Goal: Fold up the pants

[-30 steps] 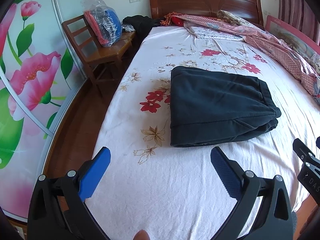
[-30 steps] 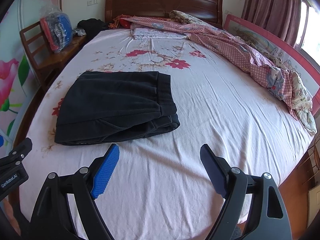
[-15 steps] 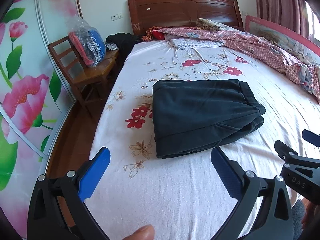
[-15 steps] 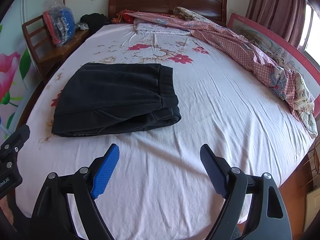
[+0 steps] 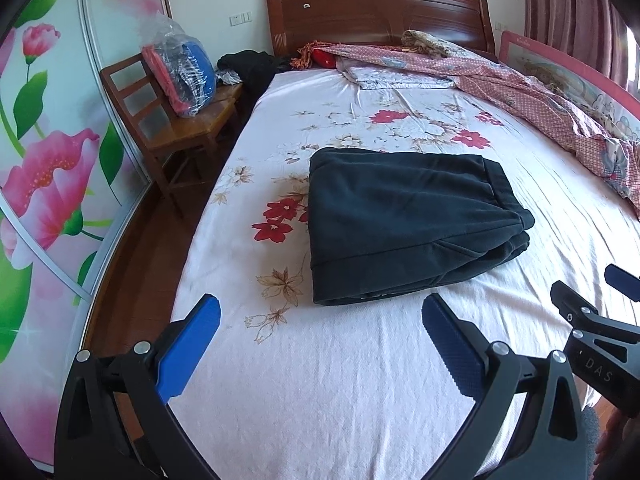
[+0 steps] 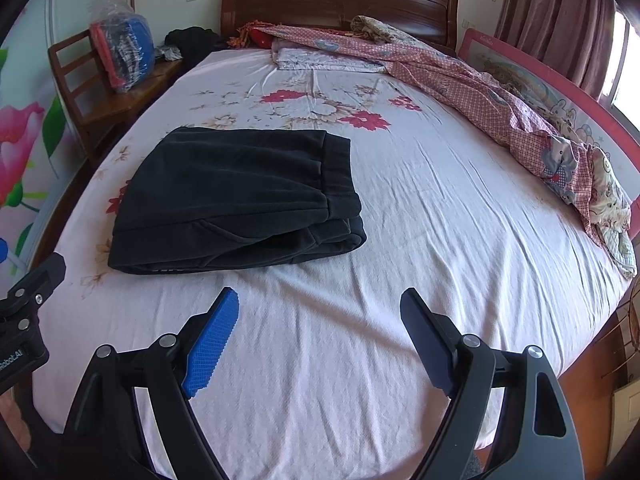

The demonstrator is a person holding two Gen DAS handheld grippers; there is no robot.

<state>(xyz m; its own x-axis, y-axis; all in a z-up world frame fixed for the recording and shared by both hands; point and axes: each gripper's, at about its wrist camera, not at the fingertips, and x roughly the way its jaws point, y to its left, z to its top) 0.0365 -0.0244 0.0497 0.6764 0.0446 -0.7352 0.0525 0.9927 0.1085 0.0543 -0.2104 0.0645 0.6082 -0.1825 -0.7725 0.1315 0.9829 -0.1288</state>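
Jaws unchanged, wide apart; folded pants (image 5: pixel 404 220) unmoved.

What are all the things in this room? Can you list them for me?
Folded pants: one, black, middle of bed.
Bedsheet: one, white with red flowers.
Quilt: one, pink checked, along bed's far side.
Headboard: one, brown wood.
Chair: one, brown wood, beside bed.
Plastic bag: one, clear, red and blue inside, on chair.
Curtain: one, dark pink.
Left tool: black, blue pads, open.
Right tool: same, open.
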